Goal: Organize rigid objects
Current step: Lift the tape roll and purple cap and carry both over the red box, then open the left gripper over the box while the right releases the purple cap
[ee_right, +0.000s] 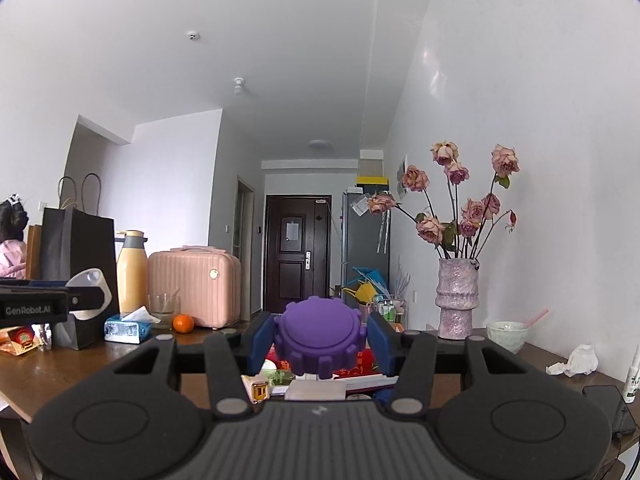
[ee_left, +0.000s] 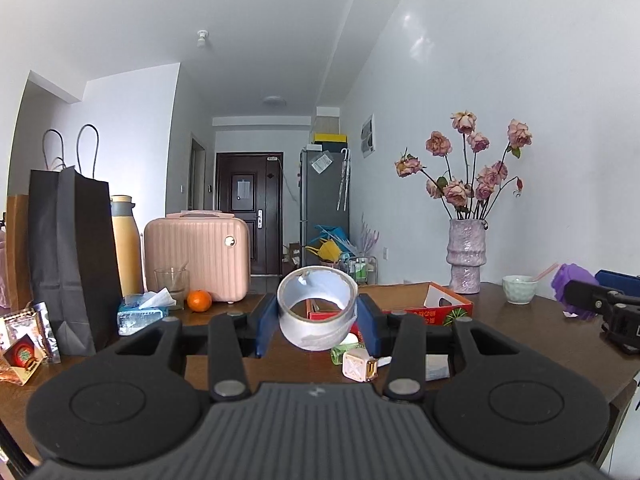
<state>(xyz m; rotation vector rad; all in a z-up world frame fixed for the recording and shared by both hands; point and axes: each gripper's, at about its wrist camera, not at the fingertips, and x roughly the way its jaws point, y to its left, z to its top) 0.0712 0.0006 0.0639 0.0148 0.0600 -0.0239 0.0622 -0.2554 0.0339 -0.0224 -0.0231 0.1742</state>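
A lived-in home: a dark panelled entrance door (ee_left: 249, 208) ends the hallway, beside a tall grey fridge (ee_left: 323, 204); a pink vase of dried roses (ee_left: 466, 256) stands on the brown wooden table (ee_left: 520, 320)

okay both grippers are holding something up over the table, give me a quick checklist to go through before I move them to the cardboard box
1. Left gripper clamps the tape roll between its pads: ok.
2. Right gripper clamps the purple gear-shaped knob: ok.
3. Both items lifted clear of the table: ok.
4. Cardboard box open on top: ok.
5. Free room inside the box: cannot tell, its floor is mostly hidden.
6. Small cube-shaped bottle lying under the left gripper's path: not ok, stay above it.
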